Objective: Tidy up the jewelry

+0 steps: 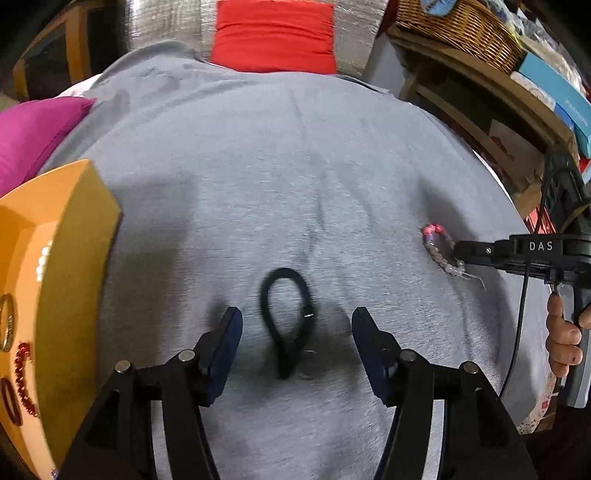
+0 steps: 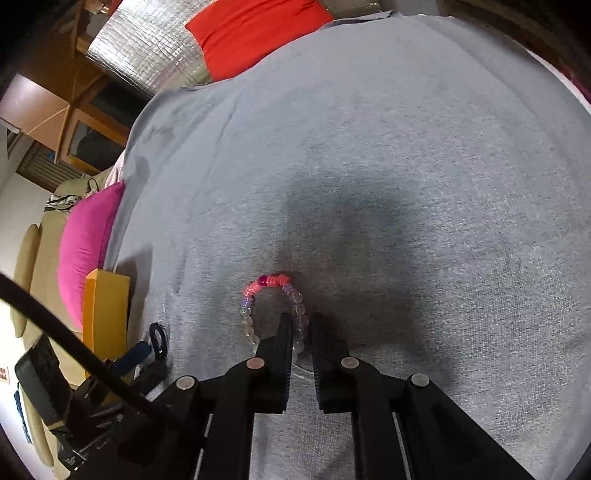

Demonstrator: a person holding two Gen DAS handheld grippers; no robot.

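In the left wrist view, low in the frame, the left gripper (image 1: 297, 325) is hovering with its fingers (image 1: 225, 343) spread wide and grasping nothing; the black band (image 1: 286, 325) is lying flat on the grey cloth (image 1: 258, 147) between them, a loop pinched to a point at the near end. It is looking soft, light and limp, so it is likely to fold and dangle once lifted; the small metal crimp on its right side seems the firmest place to pinch, or else the doubled strands near the point. The cloth is giving underneath, so pressing down may be bunching fabric into the grip

At the left edge the orange box (image 1: 79, 236) is sitting with rings, pearls and a red piece already inside, which suggests where things are going

Toward the right edge, the right gripper (image 2: 301, 325) is coming in from the side, held by a hand (image 1: 563, 332). In the right wrist view its fingers (image 2: 282, 354) are nearly closed on the right-hand side of the bead bracelet (image 2: 271, 302), which is resting on the cloth at lower centre; a narrow gap is showing between the pads, so I cannot tell whether the beads are truly clamped. The beads are looking smooth and round, probably slippery, strung loosely with a stray thread end, so a grip across the strand rather than on one bead is seeming safer

Farther back, a pink cushion (image 2: 88, 240) and a red cushion (image 2: 255, 33) are lying at the upper edges
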